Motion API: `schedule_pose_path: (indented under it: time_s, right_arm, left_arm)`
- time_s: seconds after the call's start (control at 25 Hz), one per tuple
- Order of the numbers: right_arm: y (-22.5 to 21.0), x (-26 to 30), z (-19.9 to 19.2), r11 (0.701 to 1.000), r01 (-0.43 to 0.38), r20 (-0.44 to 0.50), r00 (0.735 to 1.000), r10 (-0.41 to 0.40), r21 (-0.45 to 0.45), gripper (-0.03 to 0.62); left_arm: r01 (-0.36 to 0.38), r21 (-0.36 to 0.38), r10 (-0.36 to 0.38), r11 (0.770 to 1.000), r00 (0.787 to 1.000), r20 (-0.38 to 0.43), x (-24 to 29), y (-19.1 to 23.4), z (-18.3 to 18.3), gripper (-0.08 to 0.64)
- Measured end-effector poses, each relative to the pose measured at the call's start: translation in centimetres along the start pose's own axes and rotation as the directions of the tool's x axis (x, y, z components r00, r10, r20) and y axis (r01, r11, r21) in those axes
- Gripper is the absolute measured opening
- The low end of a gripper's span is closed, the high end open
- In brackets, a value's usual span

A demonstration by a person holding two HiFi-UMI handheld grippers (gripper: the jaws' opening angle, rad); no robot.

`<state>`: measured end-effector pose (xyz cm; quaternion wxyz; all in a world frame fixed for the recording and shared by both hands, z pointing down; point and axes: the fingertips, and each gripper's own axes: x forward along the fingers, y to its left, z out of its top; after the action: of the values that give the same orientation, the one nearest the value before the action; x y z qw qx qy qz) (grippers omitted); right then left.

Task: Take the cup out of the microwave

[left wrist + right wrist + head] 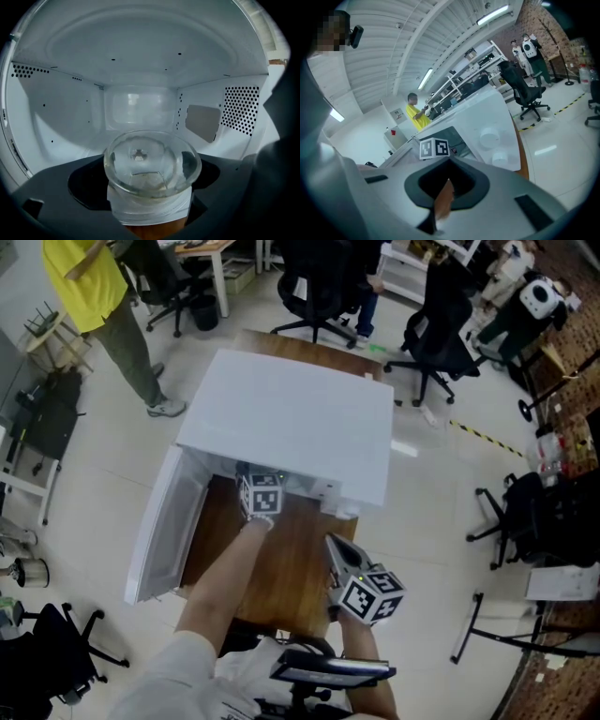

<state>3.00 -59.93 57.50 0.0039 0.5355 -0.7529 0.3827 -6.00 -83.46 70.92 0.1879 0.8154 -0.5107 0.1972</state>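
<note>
The white microwave (291, 423) stands on a wooden table (281, 568) with its door (164, 531) swung open to the left. My left gripper (262, 495) reaches into the opening. In the left gripper view a clear glass cup (152, 171) sits between the dark jaws, its mouth tipped toward the camera, and my left gripper (151, 199) is shut on it. The white cavity (136, 112) lies behind the cup. The cup is hidden in the head view. My right gripper (337, 554) hovers over the table's front right, shut and holding nothing (440, 201).
A person in a yellow shirt (89, 277) stands at the far left. Black office chairs (319, 287) (441, 343) stand behind the table. A chair base (75, 652) is at the near left, and stands and cables (525, 521) crowd the right.
</note>
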Motion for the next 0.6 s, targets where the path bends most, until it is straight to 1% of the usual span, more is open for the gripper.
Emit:
schedule_pose_path:
  time_s: [0.24,0.48,0.52,0.56,0.6]
  right_arm:
    - [-0.09,-0.03,-0.08,1.0,0.003,0.002,1.0,-0.003,0.002,0.012]
    - [-0.4,-0.19,0.03,1.0,0.008,0.004,1.0,-0.008,0.006,0.012]
    - [-0.49,-0.21,-0.01,1.0,0.009,0.004,1.0,-0.009,0.007,0.012]
    - [-0.56,-0.22,-0.06,1.0,0.01,0.004,1.0,-0.01,0.008,0.012]
    - [-0.6,-0.23,-0.09,1.0,0.012,0.003,1.0,-0.012,0.01,0.012]
  left_arm:
    - [0.007,0.002,-0.007,1.0,1.0,0.006,0.22,-0.18,0.08,0.471]
    - [0.0,0.035,0.0,0.999,1.0,0.003,0.41,-0.24,0.01,0.465]
    - [-0.004,0.039,0.004,0.999,1.0,0.005,0.4,-0.17,0.0,0.454]
    - [-0.009,0.043,0.009,0.999,1.0,0.007,0.37,-0.07,-0.03,0.402]
    - [-0.012,0.046,0.011,0.999,1.0,0.008,0.31,0.03,-0.06,0.374]
